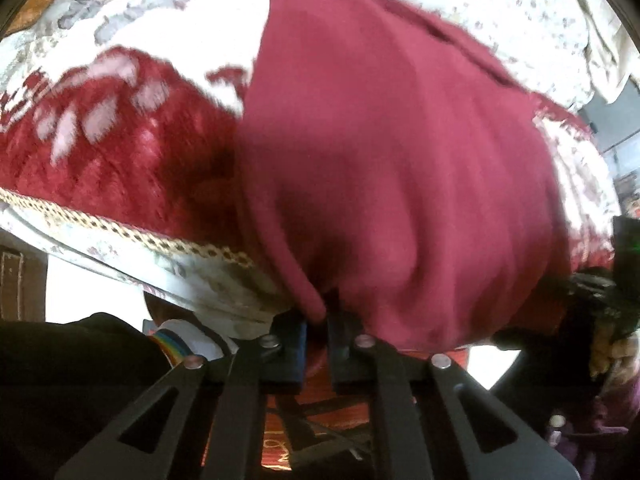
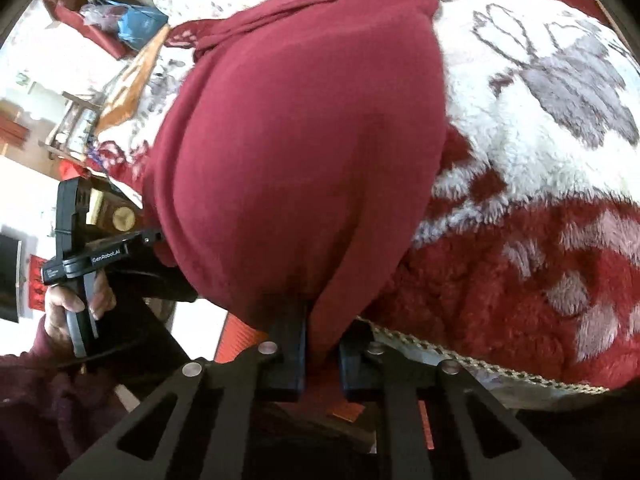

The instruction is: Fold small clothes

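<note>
A maroon knit garment stretches from the bed toward me and fills the middle of both views. My left gripper is shut on the garment's near edge, with a fold of cloth pinched between the jaws. My right gripper is shut on another part of the same near edge. The garment's far end lies bunched on the bed. In the right wrist view the left gripper's body shows at the left, held by a hand.
The garment lies on a red and white fleece blanket with a braided trim, over a floral sheet. Furniture and clutter stand beyond the bed's side. A red patterned rug is below.
</note>
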{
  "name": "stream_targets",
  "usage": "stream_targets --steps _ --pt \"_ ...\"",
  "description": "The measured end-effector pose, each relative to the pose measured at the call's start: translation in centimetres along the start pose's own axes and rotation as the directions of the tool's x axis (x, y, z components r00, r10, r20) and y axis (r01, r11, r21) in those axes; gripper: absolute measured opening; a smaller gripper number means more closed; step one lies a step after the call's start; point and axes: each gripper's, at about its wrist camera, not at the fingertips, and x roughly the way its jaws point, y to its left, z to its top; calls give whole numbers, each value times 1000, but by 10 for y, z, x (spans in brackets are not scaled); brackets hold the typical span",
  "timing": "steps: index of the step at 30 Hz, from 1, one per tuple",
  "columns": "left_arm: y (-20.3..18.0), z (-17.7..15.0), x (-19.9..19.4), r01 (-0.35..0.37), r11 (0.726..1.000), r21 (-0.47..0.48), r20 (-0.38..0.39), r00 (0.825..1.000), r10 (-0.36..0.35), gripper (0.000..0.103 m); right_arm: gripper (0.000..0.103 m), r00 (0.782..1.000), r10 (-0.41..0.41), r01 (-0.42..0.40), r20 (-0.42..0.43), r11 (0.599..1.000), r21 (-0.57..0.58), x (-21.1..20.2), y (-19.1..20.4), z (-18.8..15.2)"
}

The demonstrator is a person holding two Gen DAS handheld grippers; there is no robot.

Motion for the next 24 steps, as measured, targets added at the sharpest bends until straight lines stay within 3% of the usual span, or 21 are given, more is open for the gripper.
stream_targets --steps 6,12,19,24 --pt "-9 25 -49 61 998 35 105 992 -64 7 10 982 151 -149 112 989 -23 -36 10 21" --pt "-15 77 -90 109 992 56 244 962 -120 7 10 933 230 -235 277 972 -15 -68 7 63" --pt "-26 162 -81 93 993 68 337 935 -110 7 10 874 194 -240 446 970 48 -81 -17 150" --pt "-23 240 -44 63 998 -12 355 933 -55 6 10 887 106 -182 450 975 129 -64 -41 212"
